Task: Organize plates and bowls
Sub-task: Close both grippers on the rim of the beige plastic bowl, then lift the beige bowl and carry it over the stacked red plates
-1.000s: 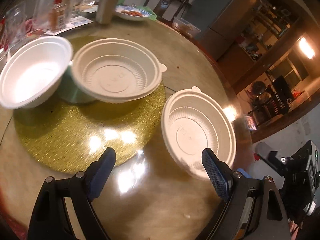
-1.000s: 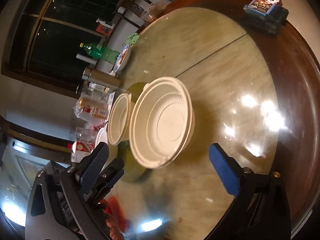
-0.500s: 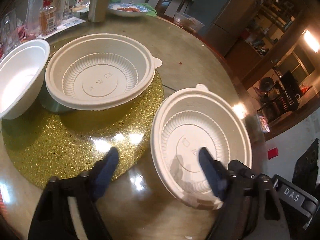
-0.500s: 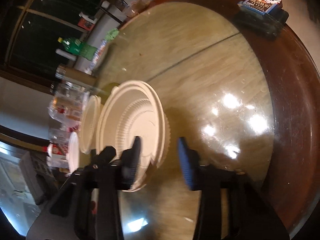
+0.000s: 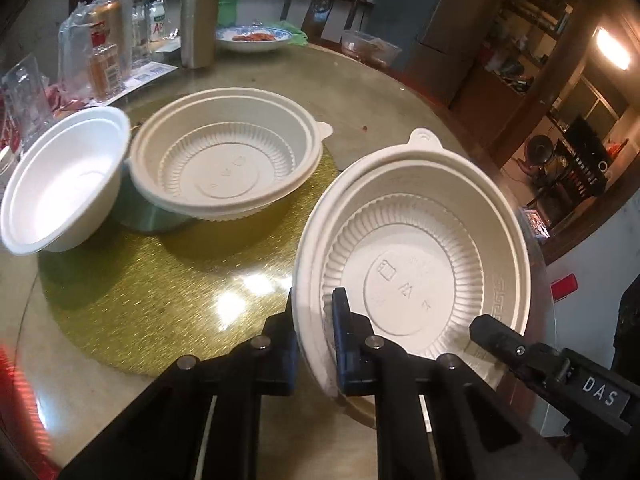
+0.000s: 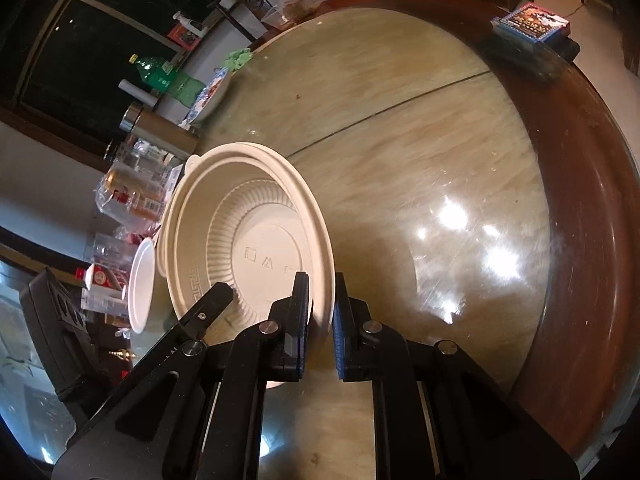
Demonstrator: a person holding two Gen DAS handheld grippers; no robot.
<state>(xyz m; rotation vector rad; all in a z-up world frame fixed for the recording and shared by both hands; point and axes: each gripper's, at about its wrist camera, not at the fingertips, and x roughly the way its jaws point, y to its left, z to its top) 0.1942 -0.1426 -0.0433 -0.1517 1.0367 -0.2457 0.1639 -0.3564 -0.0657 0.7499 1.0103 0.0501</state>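
Note:
A cream ribbed plastic bowl (image 5: pixel 416 264) is tilted up at the near right of the round table. My left gripper (image 5: pixel 314 344) is shut on its near left rim. My right gripper (image 6: pixel 320 316) is shut on the opposite rim of the same bowl (image 6: pixel 248 240); its black finger shows in the left wrist view (image 5: pixel 516 350). A second cream ribbed bowl (image 5: pixel 226 152) rests tilted on a green dish over the gold round mat (image 5: pixel 132 280). A plain white bowl (image 5: pixel 64 176) leans at the far left.
At the table's back stand a steel flask (image 5: pixel 199 16), a blue-rimmed plate of food (image 5: pixel 254 36), wrapped cans (image 5: pixel 100 52) and clear glasses. A card box (image 6: pixel 532 22) lies at the table's far edge. The dark wooden table rim (image 6: pixel 592 240) curves on the right.
Both grippers have closed from wide open onto opposite rims of the near cream bowl, and the bowl has tipped up off the table. The other bowls have not moved.

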